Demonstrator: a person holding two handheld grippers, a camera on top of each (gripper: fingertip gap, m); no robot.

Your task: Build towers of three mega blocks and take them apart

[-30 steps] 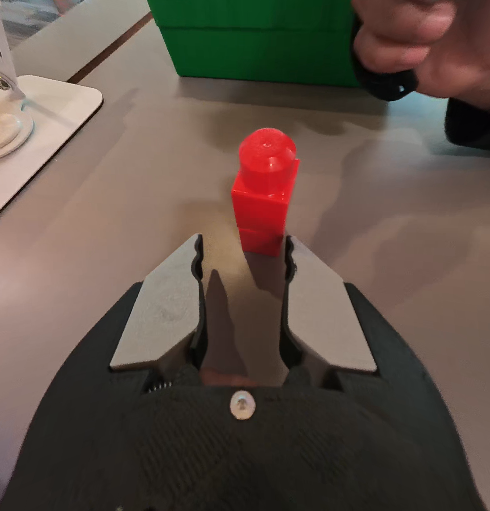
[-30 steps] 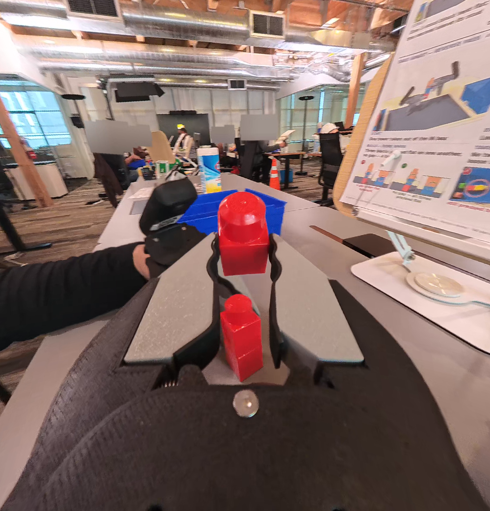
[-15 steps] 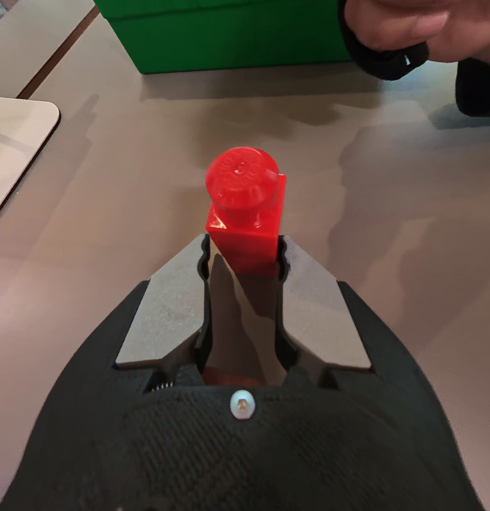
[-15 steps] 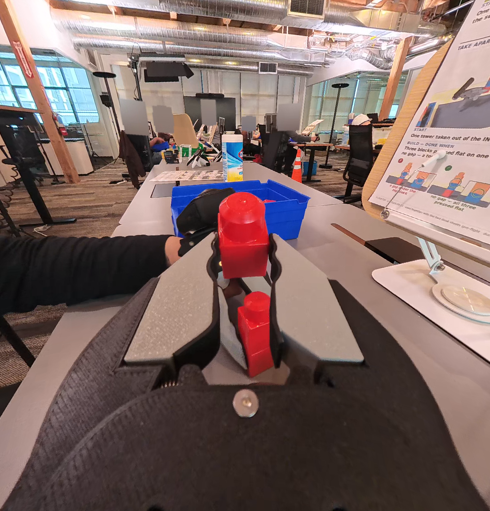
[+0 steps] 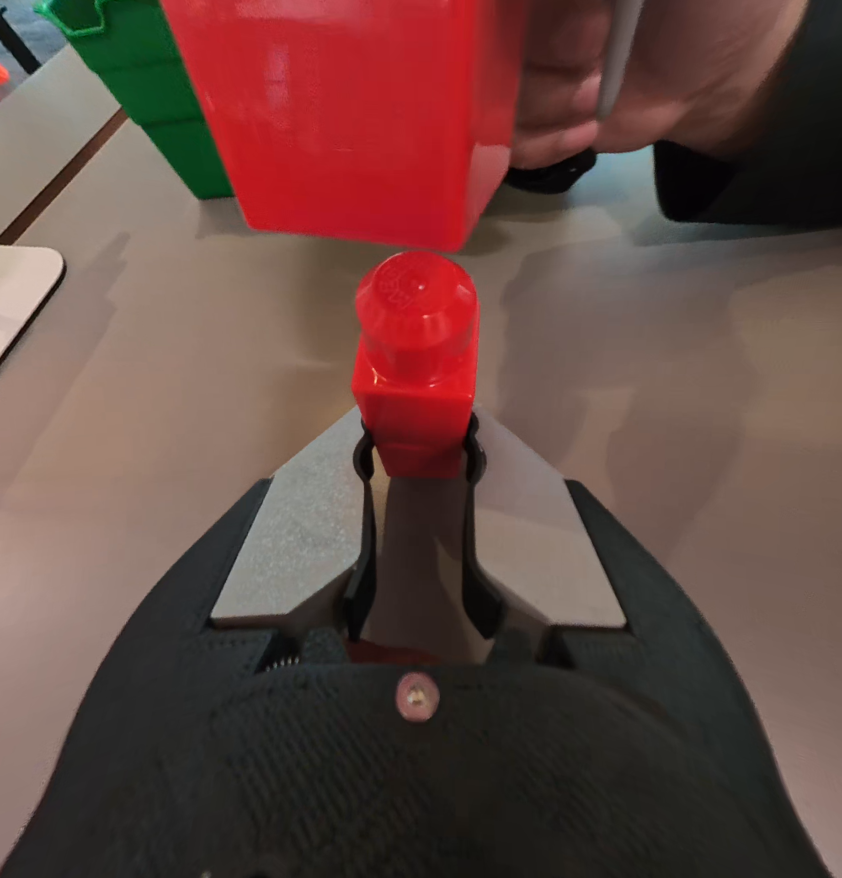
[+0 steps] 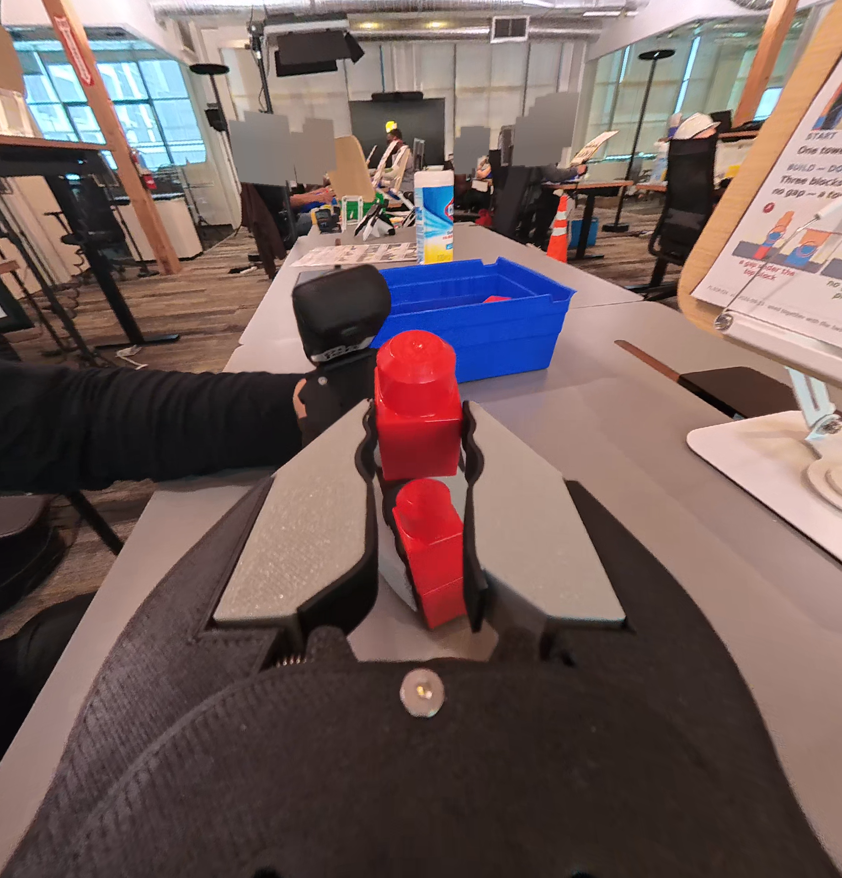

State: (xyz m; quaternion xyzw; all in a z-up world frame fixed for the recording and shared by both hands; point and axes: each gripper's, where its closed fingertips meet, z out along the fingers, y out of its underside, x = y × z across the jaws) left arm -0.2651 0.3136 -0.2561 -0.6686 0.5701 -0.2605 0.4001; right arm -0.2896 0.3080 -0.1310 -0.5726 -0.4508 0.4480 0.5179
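**Two red blocks stacked below, a third held just above**

Two red mega blocks stood stacked as a short tower (image 5: pixel 416 408) on the grey worktop (image 5: pixel 647 427), and the left gripper (image 5: pixel 416 444) had closed its grey fingers (image 5: pixel 314 513) on the tower's sides, around the seam between the two blocks. The tower's round stud pointed up, clear of the fingertips.

A third red block (image 6: pixel 416 413) sat between the tips of the right gripper (image 6: pixel 416 439), whose jaws were narrowed onto its flanks, stud upward. In the right wrist view this held block hung directly over the tower (image 6: pixel 431 556), with a thin gap between its underside and the stud below. In the left wrist view the same block (image 5: pixel 352 119) filled the upper frame, large and blurred, its bottom edge just above the stud; whether they touched could not be told.

Behind the tower stood a green bin (image 5: pixel 143 95). A hand (image 5: pixel 647 81) gripped the right tool beside the raised block. Across the worktop lay a blue bin (image 6: pixel 481 313), with a canister of wipes (image 6: pixel 433 216) beyond it and an instruction board on a white stand (image 6: pixel 766 456) to the right. A black sleeve (image 6: pixel 139 418) reached in from the left.
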